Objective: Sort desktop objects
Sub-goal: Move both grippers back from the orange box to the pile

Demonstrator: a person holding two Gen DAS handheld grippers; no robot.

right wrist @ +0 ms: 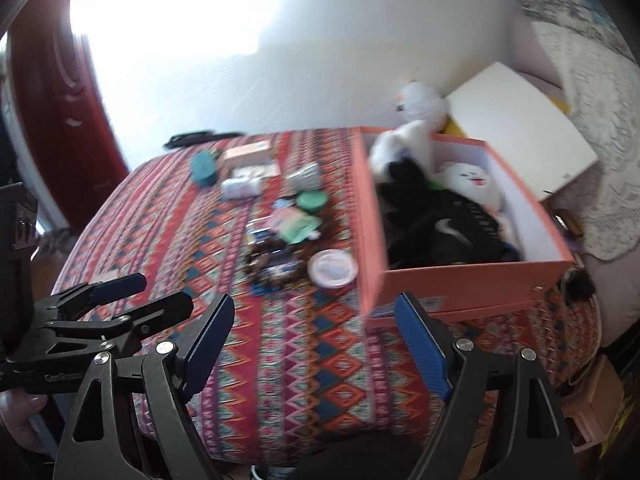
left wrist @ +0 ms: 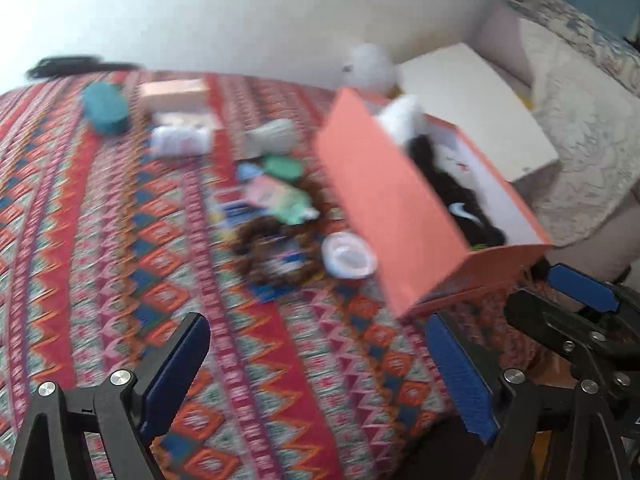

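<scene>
Both views are motion-blurred. The left gripper (left wrist: pixel 320 376) and right gripper (right wrist: pixel 316 348) hover with fingers spread, empty, above the patterned tabletop (right wrist: pixel 280 380). Small clutter (right wrist: pixel 288 216) lies indistinct beside the orange box (right wrist: pixel 460 284).

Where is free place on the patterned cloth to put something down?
Bare cloth lies between both open tools and the clutter, and left of the teal case. Crowded: beside the orange box, around the round lid.

Daylight blows out the upper left of both views (pure white glare on the wall (right wrist: pixel 320 92)). Motion blur smears the whole scene, fisheye bending curves the edges, and shadows stay soft.
</scene>
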